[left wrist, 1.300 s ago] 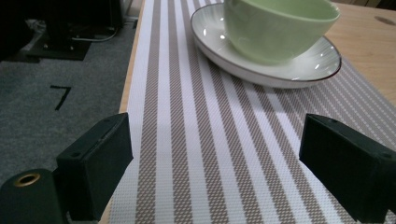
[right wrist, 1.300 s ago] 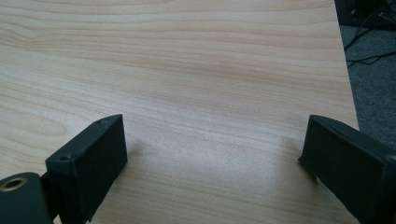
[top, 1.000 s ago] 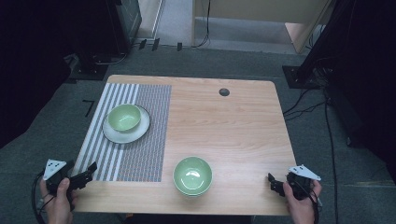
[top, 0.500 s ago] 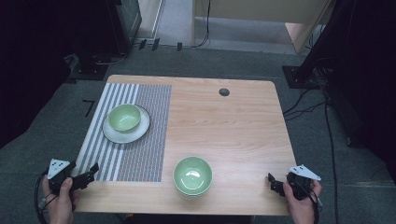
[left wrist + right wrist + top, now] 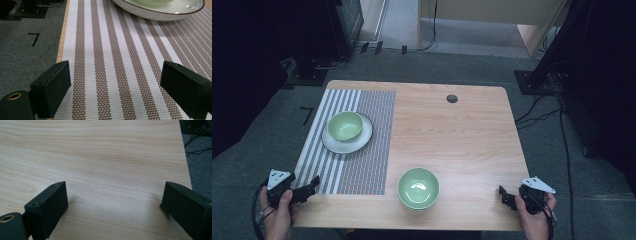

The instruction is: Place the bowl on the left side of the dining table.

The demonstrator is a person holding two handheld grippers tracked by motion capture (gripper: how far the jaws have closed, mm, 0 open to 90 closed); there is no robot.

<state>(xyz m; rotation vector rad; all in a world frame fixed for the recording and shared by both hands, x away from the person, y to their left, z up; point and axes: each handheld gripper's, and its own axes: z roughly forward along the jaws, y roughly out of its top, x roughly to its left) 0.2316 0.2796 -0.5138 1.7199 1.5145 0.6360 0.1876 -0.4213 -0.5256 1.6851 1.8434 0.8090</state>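
A green bowl [image 5: 345,125] sits on a white plate [image 5: 361,140] on the striped placemat [image 5: 357,165] at the table's left. A second green bowl [image 5: 418,188] stands on the bare wood near the front edge. My left gripper [image 5: 312,186] hovers at the placemat's front left corner, open and empty. In the left gripper view [image 5: 115,87] the jaws are spread wide over the stripes, with the plate [image 5: 160,12] ahead. My right gripper [image 5: 506,196] rests open at the front right of the table, and its own view [image 5: 112,205] has bare wood between the jaws.
The wooden table [image 5: 462,140] has a small dark round hole [image 5: 452,98] near its far edge. Cables [image 5: 542,112] run over the grey floor to the right. Dark equipment stands behind and beside the table.
My left gripper has edged to the right, toward the placemat's corner. The right gripper and both bowls have stayed put.
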